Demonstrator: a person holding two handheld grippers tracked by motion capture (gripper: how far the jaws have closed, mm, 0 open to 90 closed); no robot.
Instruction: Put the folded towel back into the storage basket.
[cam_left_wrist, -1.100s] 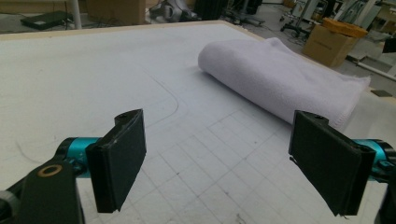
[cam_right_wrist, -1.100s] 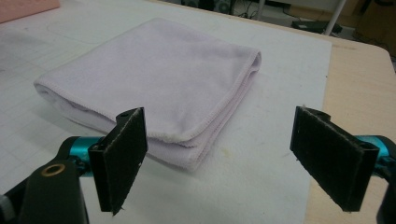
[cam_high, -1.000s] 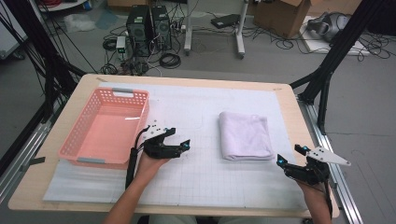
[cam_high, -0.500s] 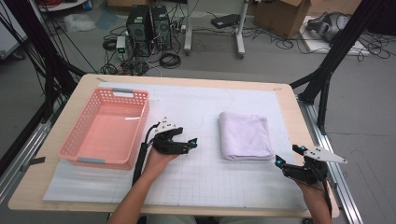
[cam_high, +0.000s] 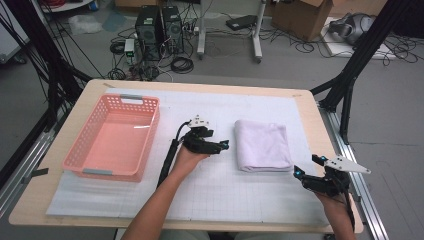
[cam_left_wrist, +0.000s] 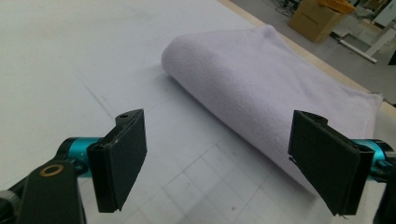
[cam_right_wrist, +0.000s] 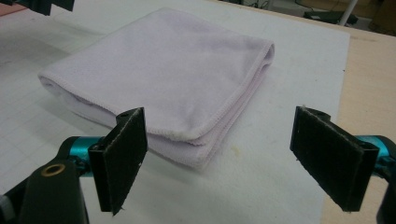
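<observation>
From the high view, the left gripper (cam_high: 223, 145) sits over the white gridded mat (cam_high: 215, 195), its tips pointing at the folded white towel (cam_high: 263, 145), which lies just ahead of them and apart from them. Behind that gripper, on the side away from the towel, stands the pink basket (cam_high: 87, 158), near but not touching. The right gripper (cam_high: 299, 173) rests at the mat's near right corner, with the towel's near edge just ahead of its tips and a little to their left; how far either gripper is parted cannot be read from this height. In the left gripper view, the left gripper (cam_left_wrist: 217, 163) has its jaws spread wide with nothing between them but bare mat (cam_left_wrist: 70, 60). The towel (cam_left_wrist: 261, 93) lies ahead and toward the right-hand jaw, its rounded folded edge facing the tool, close but not touched. Beyond it runs the wooden table (cam_left_wrist: 299, 49) edge. In the right gripper view, the right gripper (cam_right_wrist: 217, 161) is likewise spread wide and grips nothing. The towel (cam_right_wrist: 168, 65) lies straight ahead of it and toward the left-hand jaw, its layered corner nearest the tool, just short of the gap between the jaws. To the right of the right-hand jaw the mat (cam_right_wrist: 299, 60) ends and bare table (cam_right_wrist: 369, 74) shows.
</observation>
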